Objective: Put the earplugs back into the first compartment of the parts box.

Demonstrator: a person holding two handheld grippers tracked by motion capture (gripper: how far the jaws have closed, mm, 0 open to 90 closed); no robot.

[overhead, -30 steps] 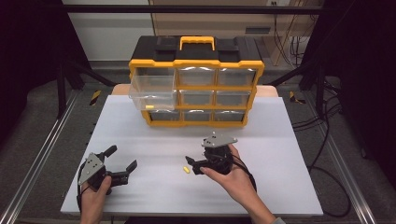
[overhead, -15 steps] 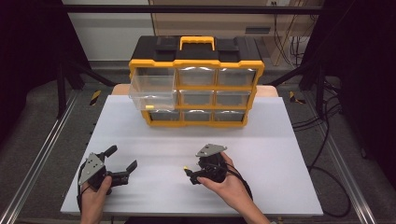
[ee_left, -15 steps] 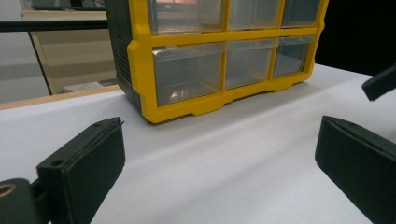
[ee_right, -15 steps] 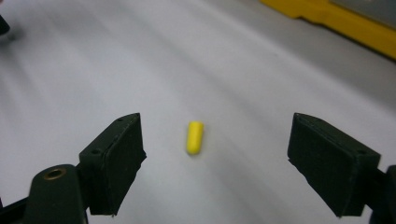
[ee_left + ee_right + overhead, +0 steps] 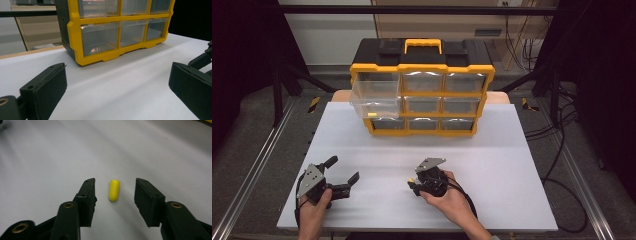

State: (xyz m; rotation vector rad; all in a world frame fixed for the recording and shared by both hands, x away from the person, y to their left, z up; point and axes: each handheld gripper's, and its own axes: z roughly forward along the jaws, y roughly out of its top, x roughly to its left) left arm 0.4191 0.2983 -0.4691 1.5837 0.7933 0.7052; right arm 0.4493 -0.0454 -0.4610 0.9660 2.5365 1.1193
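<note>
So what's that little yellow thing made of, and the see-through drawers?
The little yellow piece looks like soft foam or rubber: matte, rounded end, no shine, though it could be plastic. The drawers look like clear hard plastic, glossy with reflections, in a yellow plastic frame.

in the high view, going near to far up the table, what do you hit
left gripper and right gripper nearest the person, the small yellow piece at the right gripper's jaws → bare white table → pulled-out clear drawer → yellow organizer
</note>
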